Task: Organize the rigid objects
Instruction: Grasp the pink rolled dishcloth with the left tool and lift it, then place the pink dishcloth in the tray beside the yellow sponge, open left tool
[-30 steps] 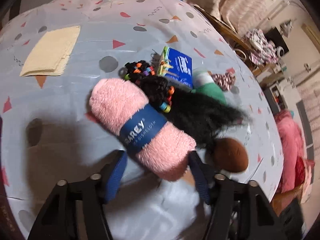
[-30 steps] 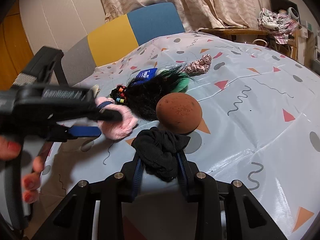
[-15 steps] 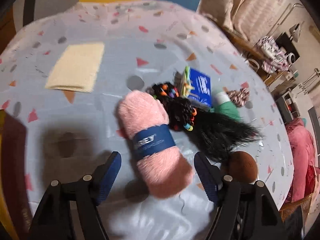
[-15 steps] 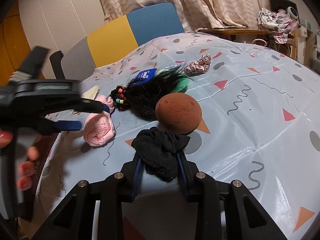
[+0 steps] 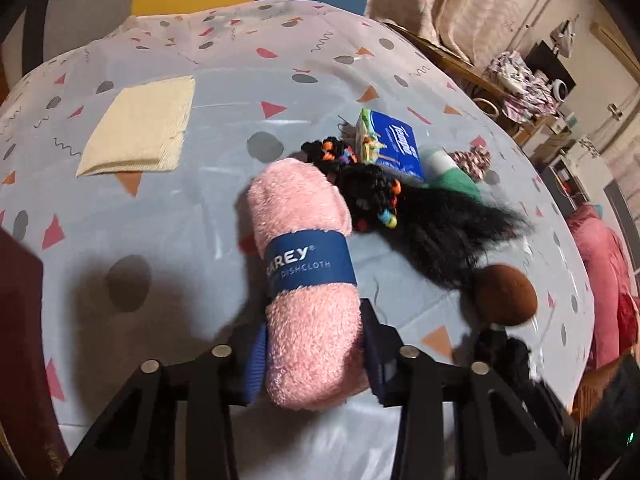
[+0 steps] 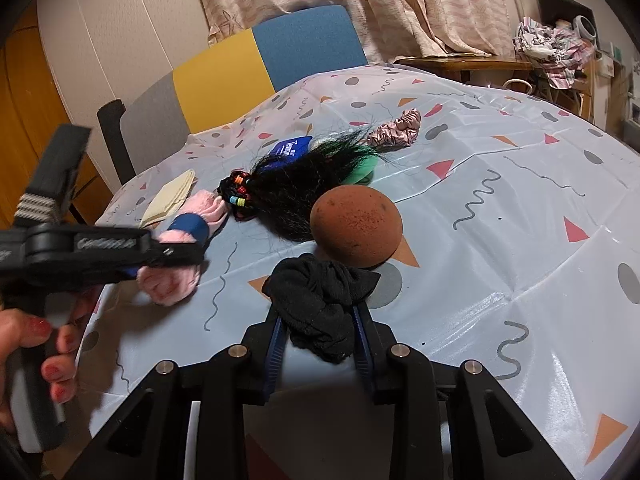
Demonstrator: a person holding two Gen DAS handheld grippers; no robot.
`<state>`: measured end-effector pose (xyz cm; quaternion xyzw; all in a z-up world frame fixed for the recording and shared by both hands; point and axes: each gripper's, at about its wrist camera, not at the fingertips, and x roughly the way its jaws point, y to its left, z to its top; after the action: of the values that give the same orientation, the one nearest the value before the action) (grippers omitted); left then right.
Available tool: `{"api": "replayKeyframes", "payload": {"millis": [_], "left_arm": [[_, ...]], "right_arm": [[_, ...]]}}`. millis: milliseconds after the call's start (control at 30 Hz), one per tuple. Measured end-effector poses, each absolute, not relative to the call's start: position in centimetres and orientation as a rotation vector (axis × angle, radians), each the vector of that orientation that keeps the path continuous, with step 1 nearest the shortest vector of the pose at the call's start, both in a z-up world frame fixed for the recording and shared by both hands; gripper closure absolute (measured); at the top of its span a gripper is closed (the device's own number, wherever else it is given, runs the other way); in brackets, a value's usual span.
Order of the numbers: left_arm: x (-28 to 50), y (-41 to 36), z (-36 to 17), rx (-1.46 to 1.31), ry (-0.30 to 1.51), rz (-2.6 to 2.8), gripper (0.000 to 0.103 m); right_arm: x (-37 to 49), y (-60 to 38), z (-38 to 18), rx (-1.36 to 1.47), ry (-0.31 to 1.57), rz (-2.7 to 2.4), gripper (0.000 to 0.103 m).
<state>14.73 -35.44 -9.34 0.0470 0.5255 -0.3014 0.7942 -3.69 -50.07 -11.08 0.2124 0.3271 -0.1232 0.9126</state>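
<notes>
Two tools angled down over table point(image 6: 500, 184), left tool point(image 5: 314, 354) just closed onto pink dishcloth roll point(image 5: 308, 280), right tool point(image 6: 320, 338) pinching black cloth point(image 6: 320, 300)

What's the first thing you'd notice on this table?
The fluffy pink cloth roll with its blue band, squeezed in the left hand-held gripper near the table's front edge. Beside it lie a black hair bundle with bright bands and a round brown sponge.
</notes>
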Motion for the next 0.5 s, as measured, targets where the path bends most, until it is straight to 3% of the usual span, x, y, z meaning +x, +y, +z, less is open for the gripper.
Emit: {"api": "replayKeyframes", "payload": {"millis": [500], "left_arm": [[9.5,-27.5,-7.4,-0.075,1.096,-0.686,0.069]], "right_arm": [[-3.5,-49.6,-11.0,0.405,0.688,-0.273,0.072]]}}
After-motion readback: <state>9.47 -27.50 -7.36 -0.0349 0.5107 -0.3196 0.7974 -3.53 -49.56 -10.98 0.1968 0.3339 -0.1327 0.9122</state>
